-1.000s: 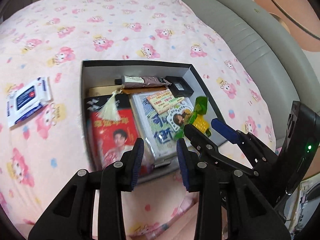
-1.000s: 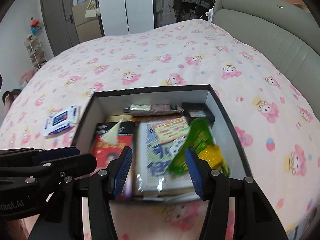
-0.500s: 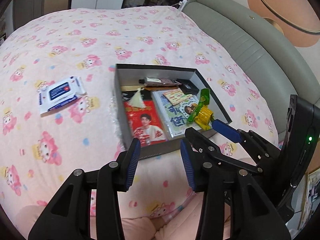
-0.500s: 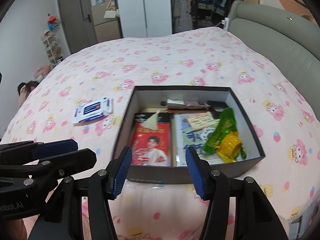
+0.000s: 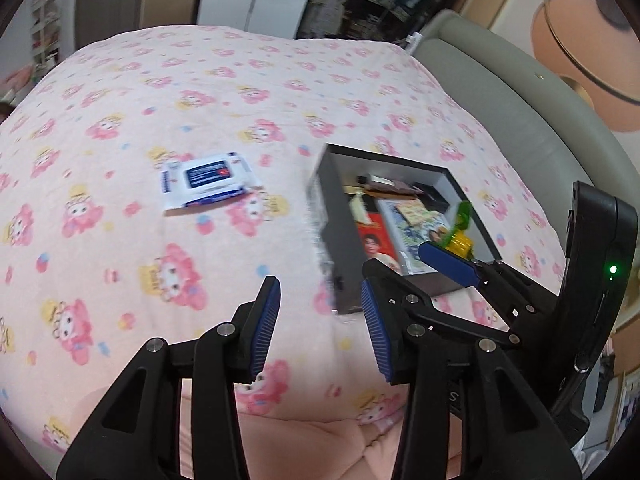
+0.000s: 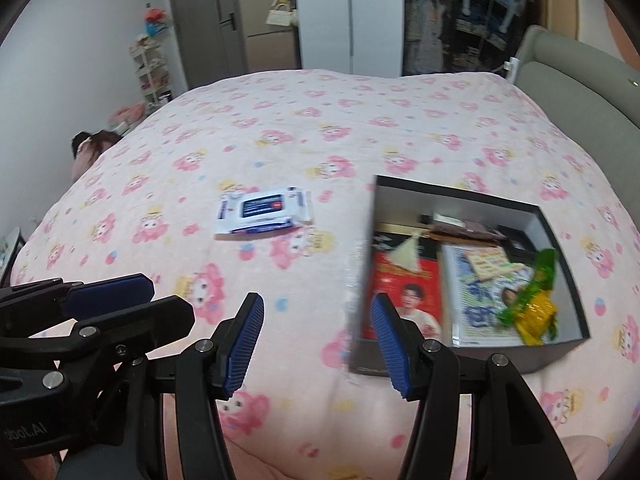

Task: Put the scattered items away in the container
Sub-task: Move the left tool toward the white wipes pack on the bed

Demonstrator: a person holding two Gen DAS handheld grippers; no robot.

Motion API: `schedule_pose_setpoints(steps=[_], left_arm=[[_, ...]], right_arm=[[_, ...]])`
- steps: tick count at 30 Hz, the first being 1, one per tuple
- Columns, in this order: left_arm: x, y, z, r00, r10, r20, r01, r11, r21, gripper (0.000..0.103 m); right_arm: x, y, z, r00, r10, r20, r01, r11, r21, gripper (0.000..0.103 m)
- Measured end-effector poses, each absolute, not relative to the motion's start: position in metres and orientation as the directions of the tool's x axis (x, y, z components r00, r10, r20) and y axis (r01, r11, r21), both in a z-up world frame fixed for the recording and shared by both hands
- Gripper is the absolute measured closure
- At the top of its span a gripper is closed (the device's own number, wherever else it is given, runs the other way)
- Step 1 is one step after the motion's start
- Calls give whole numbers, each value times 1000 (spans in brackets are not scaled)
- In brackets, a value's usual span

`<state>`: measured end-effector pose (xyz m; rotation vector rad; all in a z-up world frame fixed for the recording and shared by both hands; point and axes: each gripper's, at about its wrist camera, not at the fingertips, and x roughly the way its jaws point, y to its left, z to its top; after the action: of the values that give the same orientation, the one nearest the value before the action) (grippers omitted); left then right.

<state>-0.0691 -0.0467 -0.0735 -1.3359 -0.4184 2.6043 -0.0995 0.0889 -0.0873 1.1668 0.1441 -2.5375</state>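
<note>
Lying flat on soft quilt: glossy wipes pack; both grippers released, empty.

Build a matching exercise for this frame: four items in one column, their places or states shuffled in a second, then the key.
Items
1. white-and-blue wet-wipe packet
2. green-and-yellow plastic snack wrapper
3. red printed booklet
4. left tongs

Places or states
A. open, nothing between them
B. on the pink bedspread, outside the box
C. right side of the dark cardboard box
D. left side of that box

Pairs: 1-B, 2-C, 3-D, 4-A
</note>
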Motion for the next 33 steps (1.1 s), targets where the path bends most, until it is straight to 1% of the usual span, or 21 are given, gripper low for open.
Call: schedule_pose_setpoints(steps=[7, 13, 19, 23, 27, 31, 33], left_arm=[[-67, -93, -93, -602, 280, -748, 65, -916, -396, 57], [-82, -123, -109, -608, 289, -740, 109, -893, -438, 57], [-109, -147, -132, -592, 290, -752, 171, -866, -469, 57], [-135, -159, -156, -559, 295, -775, 211, -854, -476, 58], [-173, -171, -173, -538, 273, -797, 258, -847, -464, 58], [-214, -184, -190, -533, 265, -804, 320, -816, -481, 58], [-227, -195, -198, -554, 214, -805, 392, -786, -478, 57]], right_arm=[[-110, 49, -101, -559, -294, -775, 394, -917, 64, 51], [-130, 22, -114, -539, -286, -793, 403, -913, 55, 51], [-170, 13, -129, -544, -249, -801, 354, -934, 50, 51], [-199, 12, -147, -510, -233, -828, 329, -942, 63, 51], [-232, 2, -157, -506, -212, -836, 332, -943, 38, 51], [-266, -8, -166, -494, -189, -849, 331, -943, 17, 51], [-283, -14, -177, -474, -182, -861, 330, -944, 17, 50]])
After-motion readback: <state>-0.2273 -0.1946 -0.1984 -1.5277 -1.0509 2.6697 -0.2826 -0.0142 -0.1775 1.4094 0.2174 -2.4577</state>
